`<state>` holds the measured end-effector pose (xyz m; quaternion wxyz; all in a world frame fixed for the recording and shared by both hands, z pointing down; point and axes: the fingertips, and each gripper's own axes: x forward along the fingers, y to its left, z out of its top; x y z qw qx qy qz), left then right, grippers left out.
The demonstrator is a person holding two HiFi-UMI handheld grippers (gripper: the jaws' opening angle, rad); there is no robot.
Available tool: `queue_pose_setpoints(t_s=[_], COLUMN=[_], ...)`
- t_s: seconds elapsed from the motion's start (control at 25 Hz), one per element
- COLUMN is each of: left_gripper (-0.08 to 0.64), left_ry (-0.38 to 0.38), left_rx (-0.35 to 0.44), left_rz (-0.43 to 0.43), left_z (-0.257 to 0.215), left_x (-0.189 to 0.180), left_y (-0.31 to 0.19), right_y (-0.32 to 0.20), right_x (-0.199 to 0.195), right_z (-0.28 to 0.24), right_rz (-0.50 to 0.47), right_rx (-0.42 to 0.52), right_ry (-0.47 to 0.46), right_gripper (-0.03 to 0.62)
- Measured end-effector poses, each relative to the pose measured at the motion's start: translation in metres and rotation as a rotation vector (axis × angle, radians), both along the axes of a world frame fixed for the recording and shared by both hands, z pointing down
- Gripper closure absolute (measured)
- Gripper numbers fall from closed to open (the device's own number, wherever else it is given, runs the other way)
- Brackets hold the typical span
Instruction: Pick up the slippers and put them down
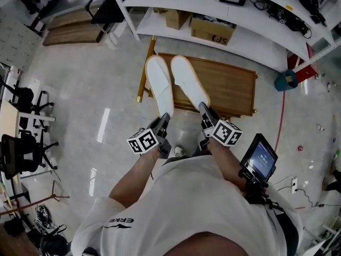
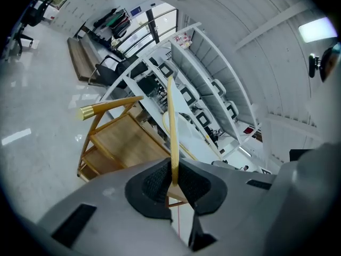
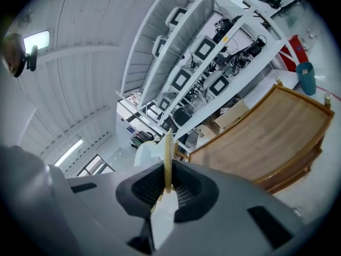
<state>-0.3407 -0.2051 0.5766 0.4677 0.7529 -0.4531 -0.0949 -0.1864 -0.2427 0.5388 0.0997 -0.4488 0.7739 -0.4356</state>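
Nearest me, L gripper (image 1: pixel 163 121) and R gripper (image 1: pixel 204 112) were both pinched shut, each on the heel end of its own slipper. The thin edge sat right btwn the pads in both gripper views. From there the left slipper (image 1: pixel 160 84) and right slipper (image 1: pixel 189 81) ran straight out away from me, long axes nearly parallel, toes fanning apart a bit. Seen from the head cam they were held up over the left end of the wooden rack (image 1: pixel 229 84), heels by its near edge. Imo the put-down turned on that: each slipper lay dead ahead of its own gripper, so neither hand looked nearer tbh.
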Motion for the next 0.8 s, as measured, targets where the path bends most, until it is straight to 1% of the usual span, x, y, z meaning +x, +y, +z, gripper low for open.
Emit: queue_pose_setpoints(t_s=[0.28, 0.6, 0.8], left_gripper=[0.532, 0.532, 0.532], left_ry=[0.012, 0.001, 0.02], left_rx=[-0.075, -0.149, -0.194], left_rz=[0.034, 0.033, 0.041], left_z=[0.027, 0.063, 0.075], left_x=[0.004, 0.01, 0.013], left_y=[0.003, -0.004, -0.008], right_y=[0.008, -0.002, -0.009], right_x=[0.008, 0.017, 0.014], right_z=[0.026, 0.061, 0.082], right_rz=[0.048, 0.063, 0.071], right_rx=[-0.073, -0.149, -0.191], right_ry=[0.0, -0.01, -0.017], right_gripper=[0.56, 0.56, 0.56])
